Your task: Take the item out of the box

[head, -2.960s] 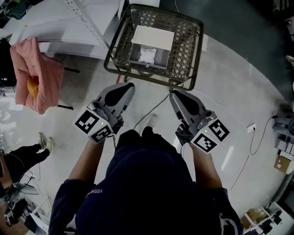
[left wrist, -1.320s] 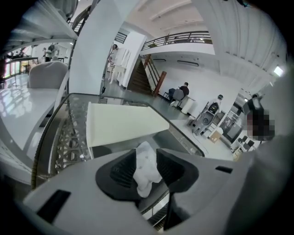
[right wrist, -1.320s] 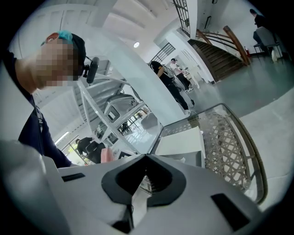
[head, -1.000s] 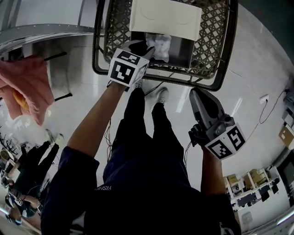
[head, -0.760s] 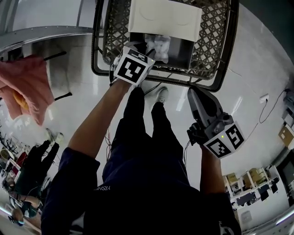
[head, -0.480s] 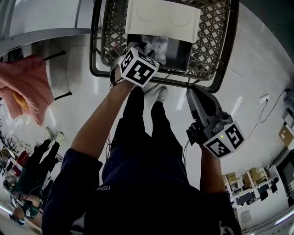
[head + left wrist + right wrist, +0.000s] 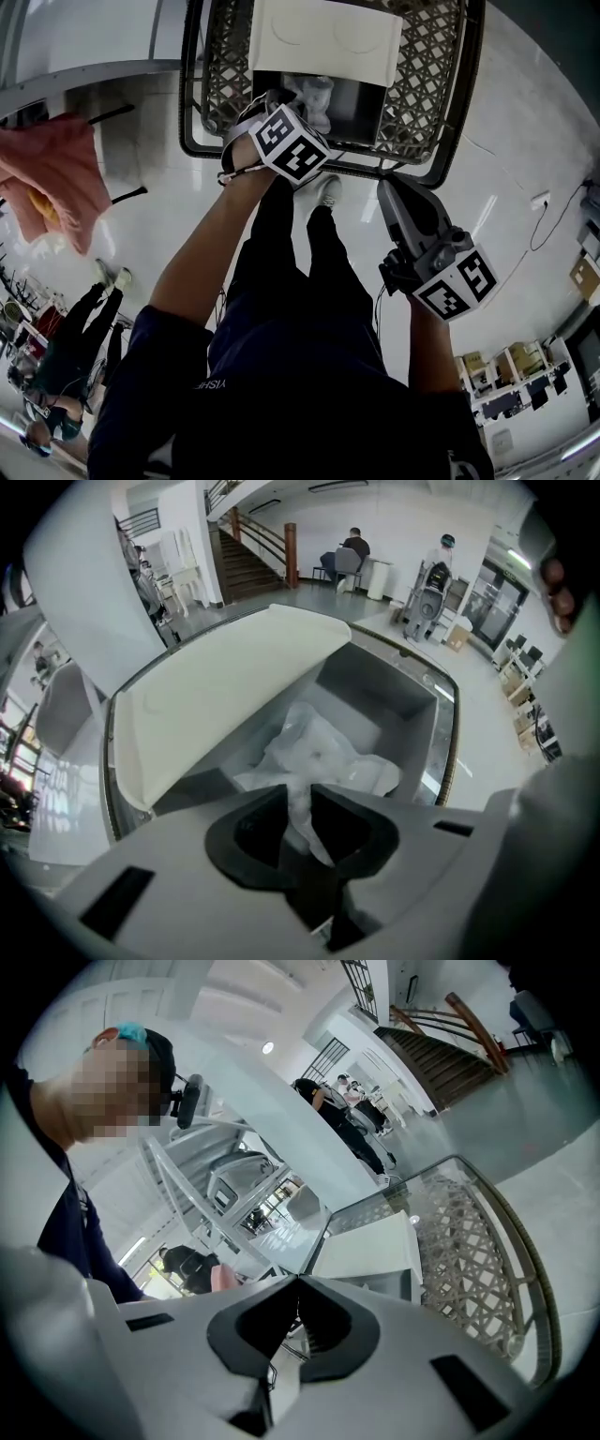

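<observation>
crumpled white bag lies in the open grey box inside the wire basket. its contents can't be made out. left gripper hides its lower end; the jaws, just closing, pinch a fold. right gripper hangs outside the basket, jaws pressed together, empty.

This is a big open work hall, part lab and part office. Far beyond my left claw a staircase with a wooden rail climbs from a polished pale floor. A seated person works there, and a machine stands near glass doors. Ahead of my right claw rise white metal frames (people stand beyond them). Behind it and to its right stand shelves of boxes.
</observation>
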The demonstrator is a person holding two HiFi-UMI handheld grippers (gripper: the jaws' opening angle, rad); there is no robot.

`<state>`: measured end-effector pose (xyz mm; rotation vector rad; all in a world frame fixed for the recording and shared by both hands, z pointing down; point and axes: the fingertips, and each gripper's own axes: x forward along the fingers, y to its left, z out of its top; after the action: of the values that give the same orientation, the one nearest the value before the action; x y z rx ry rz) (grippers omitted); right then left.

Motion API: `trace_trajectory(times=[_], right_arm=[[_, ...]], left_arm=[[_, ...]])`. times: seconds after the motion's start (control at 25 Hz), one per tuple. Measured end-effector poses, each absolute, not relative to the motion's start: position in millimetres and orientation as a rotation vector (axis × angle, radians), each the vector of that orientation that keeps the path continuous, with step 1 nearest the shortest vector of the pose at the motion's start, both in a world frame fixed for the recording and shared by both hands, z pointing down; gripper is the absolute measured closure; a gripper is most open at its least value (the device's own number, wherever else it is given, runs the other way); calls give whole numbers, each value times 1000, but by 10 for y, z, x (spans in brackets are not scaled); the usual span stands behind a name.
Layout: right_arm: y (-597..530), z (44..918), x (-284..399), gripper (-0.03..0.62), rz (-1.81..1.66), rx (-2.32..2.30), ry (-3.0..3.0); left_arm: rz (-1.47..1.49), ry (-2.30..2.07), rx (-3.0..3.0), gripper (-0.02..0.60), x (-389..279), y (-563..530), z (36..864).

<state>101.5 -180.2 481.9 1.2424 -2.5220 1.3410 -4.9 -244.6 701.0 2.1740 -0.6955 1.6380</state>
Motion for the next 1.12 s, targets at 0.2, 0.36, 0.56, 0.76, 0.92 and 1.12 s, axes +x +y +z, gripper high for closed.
trace_trajectory(times=[0.2,0.36,0.56,0.76,0.92,1.12], right_arm=[[-1725,4950,1061,569,1338,1252,-2514],[-1700,4926,1062,569,1322,1265,-2523],[-1698,4817,1019,569,1301,1279,-2544],[-1721,4639,978,569,1255,1286,-2587],[-1717,4400,924,569,1204,1292,-2631],[-1736,4184,934,569,1129,1301,-2679]], left_arm=[[1647,-697,2205,554,-28,-2403,7107],[1572,-721,2214,572,-41,-2379,7076],[1493,-773,2258,574,-81,-2422,6848],[1413,-828,2339,574,-42,-2544,6430],[1327,-881,2402,574,-63,-2598,5996],[1223,-951,2488,575,-4,-2710,5497]])
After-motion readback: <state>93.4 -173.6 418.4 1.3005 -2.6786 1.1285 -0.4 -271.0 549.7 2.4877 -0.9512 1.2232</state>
